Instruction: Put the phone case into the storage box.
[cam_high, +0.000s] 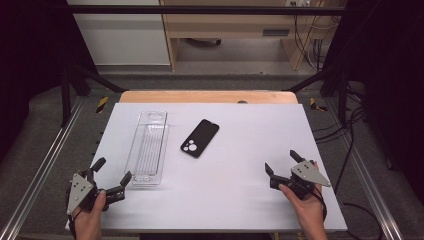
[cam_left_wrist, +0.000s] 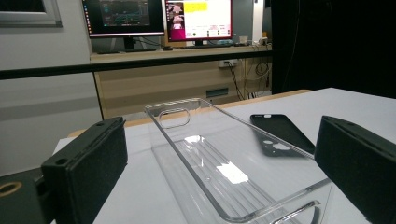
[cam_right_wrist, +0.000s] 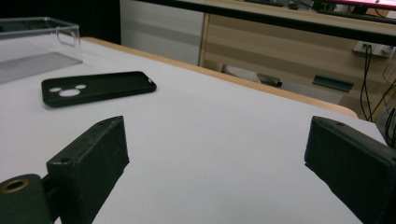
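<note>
White table (cam_high: 240, 190): clear tray (cam_high: 148, 148) just ahead of left gripper (cam_high: 112, 172) open jaws.

On the table (cam_high: 240, 200): clear tray (cam_high: 148, 147) left of centre, lying lengthwise from six toward twelve o'clock, with phone case (cam_high: 200, 138) just beside it at three o'clock, apart from it and tilted toward one o'clock. At the near edge, left gripper (cam_high: 112, 171) at about seven o'clock of the tray, close to its near end, and right gripper (cam_high: 280, 160) well apart at about four o'clock of the phone case, nothing between the jaws of either. Beyond the table at twelve o'clock, a desk (cam_left_wrist: 177, 70) with monitors (cam_left_wrist: 161, 18) on it.
</note>
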